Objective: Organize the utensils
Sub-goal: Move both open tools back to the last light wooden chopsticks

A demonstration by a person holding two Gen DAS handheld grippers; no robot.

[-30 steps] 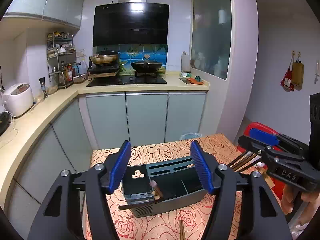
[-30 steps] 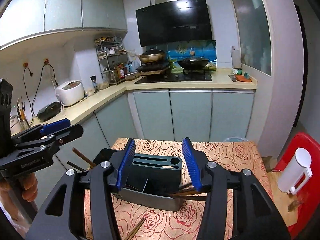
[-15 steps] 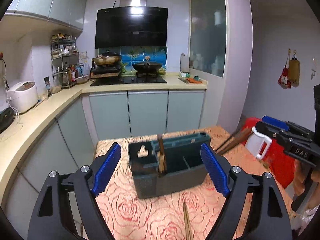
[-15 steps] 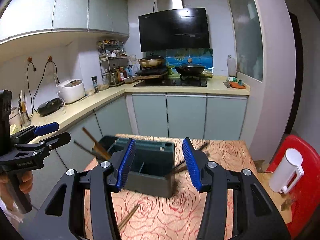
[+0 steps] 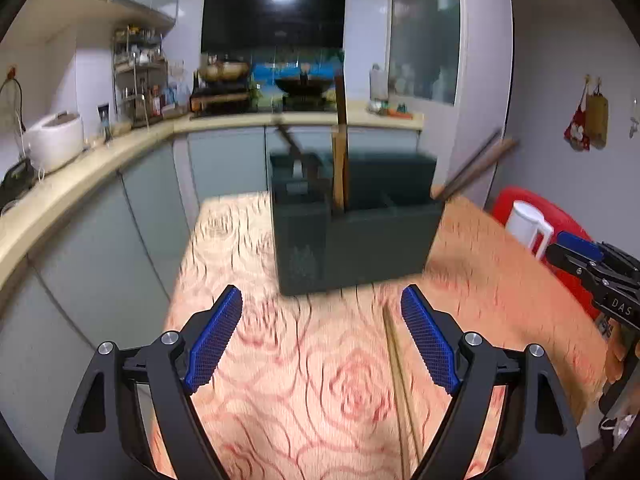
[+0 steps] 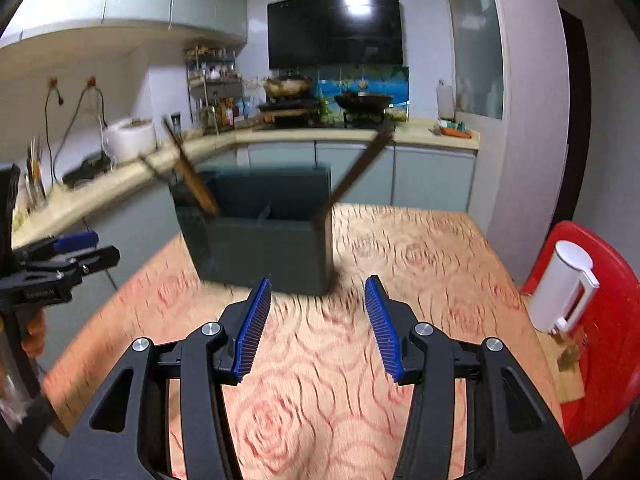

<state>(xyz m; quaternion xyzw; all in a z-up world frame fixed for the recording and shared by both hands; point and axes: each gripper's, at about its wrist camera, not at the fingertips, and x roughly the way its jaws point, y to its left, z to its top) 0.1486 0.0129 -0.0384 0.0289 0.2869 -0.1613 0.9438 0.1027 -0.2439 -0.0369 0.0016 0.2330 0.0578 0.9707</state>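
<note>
Evidently both grippers are free of any load: the left gripper (image 5: pixel 322 336) has its blue pads spread wide with only tablecloth between them, and the right gripper (image 6: pixel 318 324) likewise stands with jaws apart and empty. At twelve o'clock from each sits the dark utensil holder (image 5: pixel 354 236), upright on the rose-patterned table (image 5: pixel 224 240), with wooden chopsticks (image 5: pixel 340 148) and a darker handle standing in its left compartments and another pair of sticks (image 5: pixel 476 164) leaning out at its right end, toward two o'clock. One loose chopstick (image 5: pixel 396 384) lies flat on the cloth, running from the left gripper's right pad down toward five o'clock in the left wrist view; it is not visible from the right wrist. A white jug (image 6: pixel 562 288) rests on a red chair (image 6: pixel 604 320) at three o'clock, well apart from the work. Judging by this, the step in hand is a pause between placements, most utensils being stowed and one stick left out. The next move probably calls for lowering a gripper over that lone stick, closing the pads across its thin shaft near the middle, then lifting and tipping it upright into a compartment. Much of both views is motion-blurred, so the compartments' contents cannot be told exactly.
</note>
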